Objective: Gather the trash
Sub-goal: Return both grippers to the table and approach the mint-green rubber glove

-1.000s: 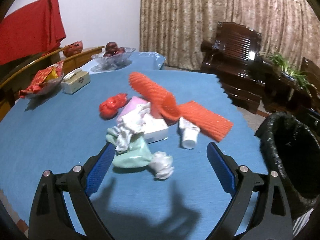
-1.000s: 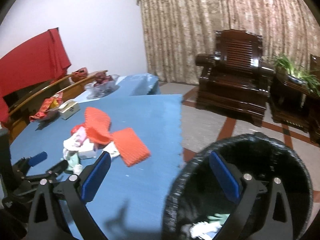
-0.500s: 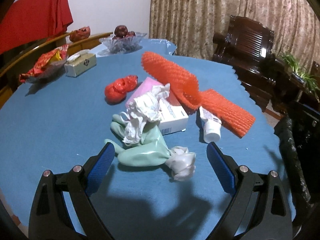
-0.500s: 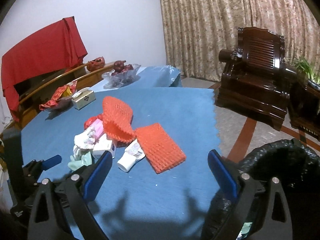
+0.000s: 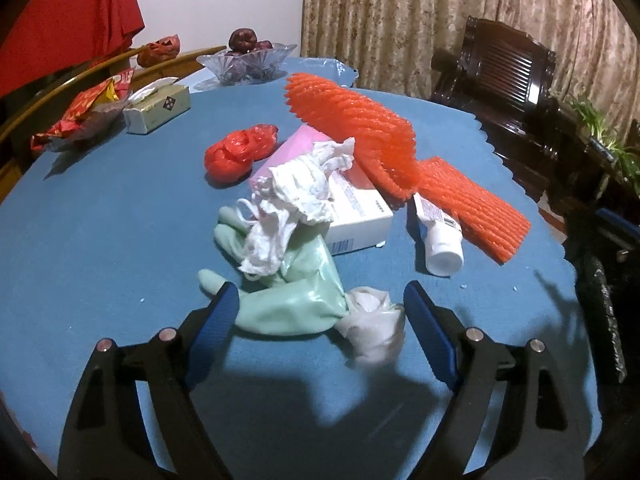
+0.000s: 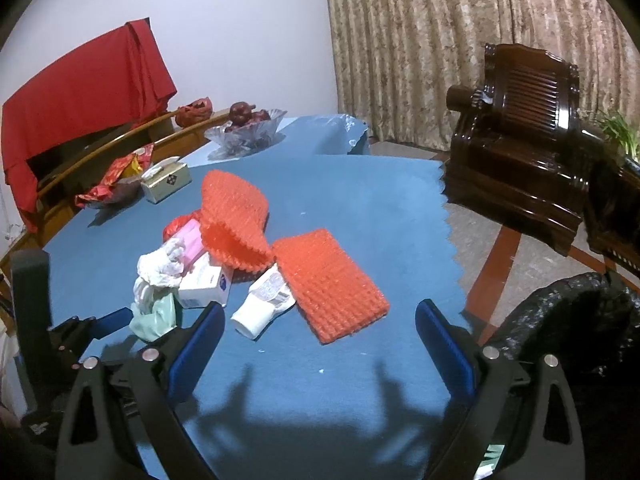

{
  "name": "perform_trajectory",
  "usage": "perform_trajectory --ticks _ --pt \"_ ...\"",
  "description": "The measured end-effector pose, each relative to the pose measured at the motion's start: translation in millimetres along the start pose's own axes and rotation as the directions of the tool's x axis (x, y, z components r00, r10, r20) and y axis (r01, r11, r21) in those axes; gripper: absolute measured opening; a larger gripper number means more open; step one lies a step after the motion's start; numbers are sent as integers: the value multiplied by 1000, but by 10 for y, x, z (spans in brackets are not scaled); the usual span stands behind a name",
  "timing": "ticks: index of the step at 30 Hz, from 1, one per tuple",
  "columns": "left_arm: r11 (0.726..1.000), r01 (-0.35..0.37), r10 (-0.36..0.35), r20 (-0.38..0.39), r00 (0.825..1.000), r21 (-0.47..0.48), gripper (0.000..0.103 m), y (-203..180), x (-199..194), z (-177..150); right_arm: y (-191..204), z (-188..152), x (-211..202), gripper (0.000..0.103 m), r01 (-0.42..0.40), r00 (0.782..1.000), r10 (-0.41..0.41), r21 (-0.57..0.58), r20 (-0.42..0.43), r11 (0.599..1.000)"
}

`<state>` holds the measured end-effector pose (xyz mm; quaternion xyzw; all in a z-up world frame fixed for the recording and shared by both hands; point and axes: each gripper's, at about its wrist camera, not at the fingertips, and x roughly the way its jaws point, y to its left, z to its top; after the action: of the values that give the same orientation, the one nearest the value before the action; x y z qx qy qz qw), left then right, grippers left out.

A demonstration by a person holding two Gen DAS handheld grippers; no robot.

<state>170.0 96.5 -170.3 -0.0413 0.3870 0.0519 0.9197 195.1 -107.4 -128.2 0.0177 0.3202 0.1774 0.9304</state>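
A pile of trash lies on the blue table (image 5: 100,216): a pale green glove (image 5: 294,300) with a white wad (image 5: 374,334) at its end, crumpled white tissue (image 5: 298,196), a white and pink box (image 5: 352,208), a white tube (image 5: 438,236), orange foam netting (image 5: 360,124) and a red plastic bag (image 5: 240,152). My left gripper (image 5: 320,312) is open, its fingers either side of the glove and wad. My right gripper (image 6: 318,332) is open and empty above the table near the tube (image 6: 264,304) and netting (image 6: 328,280).
A black-lined trash bin (image 6: 580,320) stands off the table's right edge. A tissue box (image 5: 158,108), snack wrappers (image 5: 80,116) and a glass fruit bowl (image 5: 248,60) sit at the far side. A dark wooden armchair (image 6: 520,152) stands beyond.
My left gripper has moved forward and down, so the glove and wad now lie between its fingers. My right gripper has swung left from over the bin to over the table.
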Motion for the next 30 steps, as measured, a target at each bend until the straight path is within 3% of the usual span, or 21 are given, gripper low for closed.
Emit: perform_trajectory --ticks 13,24,30 --pt "1000 24 -23 -24 999 3 81 315 -224 -134 189 -53 221 94 -22 999 21 -29 -45 999" --pt "994 97 -98 -11 995 -52 82 236 -76 22 129 -73 259 91 -3 998 2 -24 -60 1000" --pt "993 96 -98 -16 995 -69 82 171 -56 49 71 -64 250 91 9 999 -10 -20 -52 1000"
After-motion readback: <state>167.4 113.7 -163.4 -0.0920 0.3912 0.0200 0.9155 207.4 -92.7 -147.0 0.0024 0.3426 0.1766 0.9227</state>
